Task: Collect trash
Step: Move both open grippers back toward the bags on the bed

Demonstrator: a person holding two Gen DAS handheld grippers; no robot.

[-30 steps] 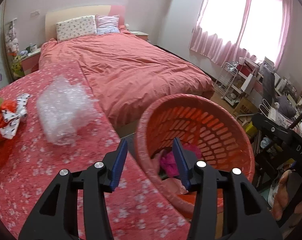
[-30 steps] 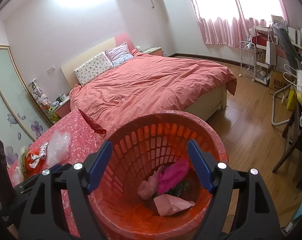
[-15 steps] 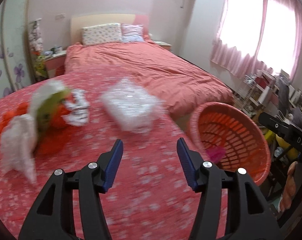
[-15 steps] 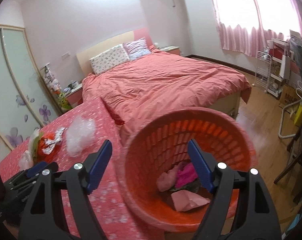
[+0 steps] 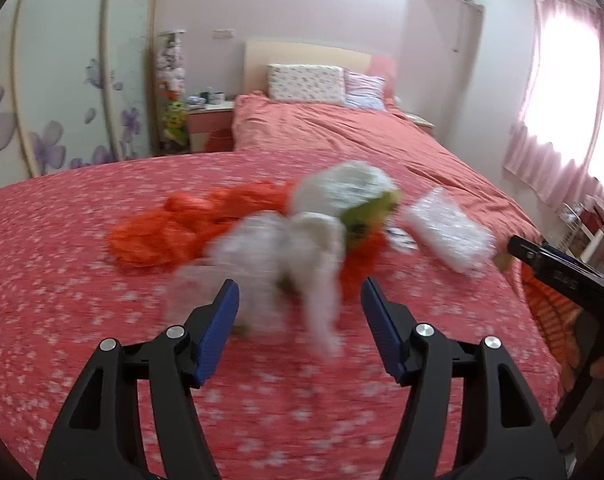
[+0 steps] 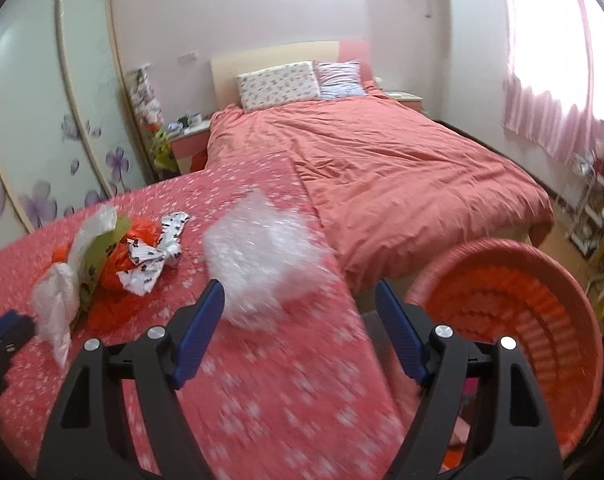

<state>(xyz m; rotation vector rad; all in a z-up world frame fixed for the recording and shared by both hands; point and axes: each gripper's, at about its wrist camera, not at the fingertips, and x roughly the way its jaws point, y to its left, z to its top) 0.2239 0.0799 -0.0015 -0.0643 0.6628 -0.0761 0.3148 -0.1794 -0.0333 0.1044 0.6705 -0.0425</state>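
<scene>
A heap of trash lies on the red flowered cloth (image 5: 82,300): an orange plastic bag (image 5: 174,228), a white plastic bag (image 5: 298,248), a green-and-white wrapper (image 5: 365,212) and a wad of clear bubble wrap (image 5: 445,228). My left gripper (image 5: 300,300) is open and empty, just short of the white bag. My right gripper (image 6: 300,304) is open and empty, with the bubble wrap (image 6: 262,256) just beyond its fingers. The orange laundry basket (image 6: 513,308) stands at its right. The views are blurred by motion.
A bed with a salmon duvet (image 6: 401,168) and two pillows stretches behind the cloth. A printed crumpled paper (image 6: 154,256) lies beside the orange bag. A nightstand (image 5: 210,124), flowered wardrobe doors (image 6: 42,120) and pink curtains (image 5: 561,120) line the room.
Both grippers have swung left, away from the basket and toward the trash on the cloth. The heap now sits in front of the left gripper, the bubble wrap in front of the right.
</scene>
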